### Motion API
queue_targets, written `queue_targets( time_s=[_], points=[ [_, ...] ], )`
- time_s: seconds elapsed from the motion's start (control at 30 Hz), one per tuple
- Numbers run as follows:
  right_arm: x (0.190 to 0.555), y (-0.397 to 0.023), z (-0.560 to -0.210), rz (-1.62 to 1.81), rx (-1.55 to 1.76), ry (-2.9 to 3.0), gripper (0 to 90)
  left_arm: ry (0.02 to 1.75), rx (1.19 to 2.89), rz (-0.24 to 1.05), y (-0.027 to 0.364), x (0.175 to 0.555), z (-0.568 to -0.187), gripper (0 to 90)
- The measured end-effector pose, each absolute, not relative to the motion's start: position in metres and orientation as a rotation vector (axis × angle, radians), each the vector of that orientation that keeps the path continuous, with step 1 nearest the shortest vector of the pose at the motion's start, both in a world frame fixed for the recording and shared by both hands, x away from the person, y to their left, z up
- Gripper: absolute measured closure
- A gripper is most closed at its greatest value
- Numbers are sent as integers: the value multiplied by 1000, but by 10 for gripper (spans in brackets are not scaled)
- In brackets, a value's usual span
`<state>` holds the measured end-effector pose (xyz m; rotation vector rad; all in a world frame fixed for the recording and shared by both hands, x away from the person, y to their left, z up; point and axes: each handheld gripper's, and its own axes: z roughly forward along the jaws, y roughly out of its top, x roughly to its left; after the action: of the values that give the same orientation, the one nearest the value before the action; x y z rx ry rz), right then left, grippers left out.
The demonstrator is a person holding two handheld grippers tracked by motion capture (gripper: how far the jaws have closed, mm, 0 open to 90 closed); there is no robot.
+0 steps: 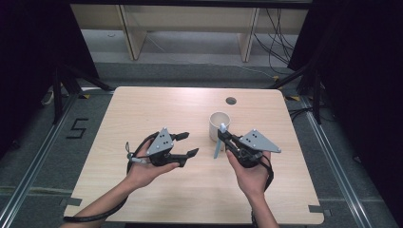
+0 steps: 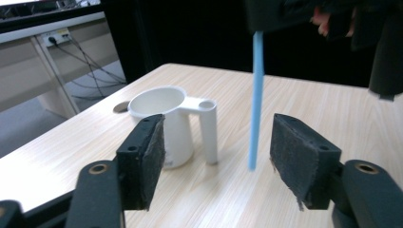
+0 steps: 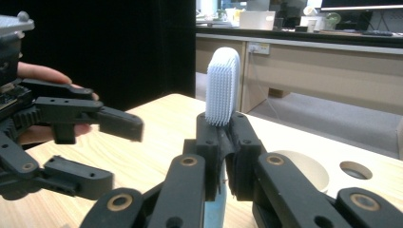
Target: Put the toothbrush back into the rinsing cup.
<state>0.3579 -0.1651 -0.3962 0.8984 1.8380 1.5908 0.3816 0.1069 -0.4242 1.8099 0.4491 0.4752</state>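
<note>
toothbrush [image 3: 222, 88]: light blue, thin plastic handle with white bristle head. Hangs upright in my right gripper [image 1: 224, 135], bristles up, handle tip down just above the surface [image 1: 142, 109], at about 4 o'clock from centre.
right gripper: clenched on the toothbrush neck, just under the bristles; jaws pressed together on it in the right gripper view.
left gripper [image 1: 189, 144]: released, jaws wide apart, nothing between them. Sits at 8 o'clock of centre, pointing toward 3 o'clock at the handle [image 2: 256, 99].
cup [image 1: 219, 125]: white, upright, open top, hollow post handle on its side. Just beside the right gripper, at its 11 o'clock. Looks empty.
handling, my read: brush is light and stiff-ish but slim and smooth, so it could pivot in a single pinch. Neck hold is fine; mid-handle would be steadier. Avoid the bristles, they are soft.
cup handling, my read: light plastic, tips easily if the brush knocks its rim. Take it by the side post if needed.
</note>
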Motion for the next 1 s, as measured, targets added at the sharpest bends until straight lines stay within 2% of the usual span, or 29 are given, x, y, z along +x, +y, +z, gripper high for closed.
queue_targets(
  time_s=[0.73,1.0],
  points=[
    [361,-189,-393,1537,1014,1779,853,568,1776,533,154,374,-443,326],
    [372,-194,-386,1514,1003,1764,853,592,1759,532,170,372,-449,321]
  ],
)
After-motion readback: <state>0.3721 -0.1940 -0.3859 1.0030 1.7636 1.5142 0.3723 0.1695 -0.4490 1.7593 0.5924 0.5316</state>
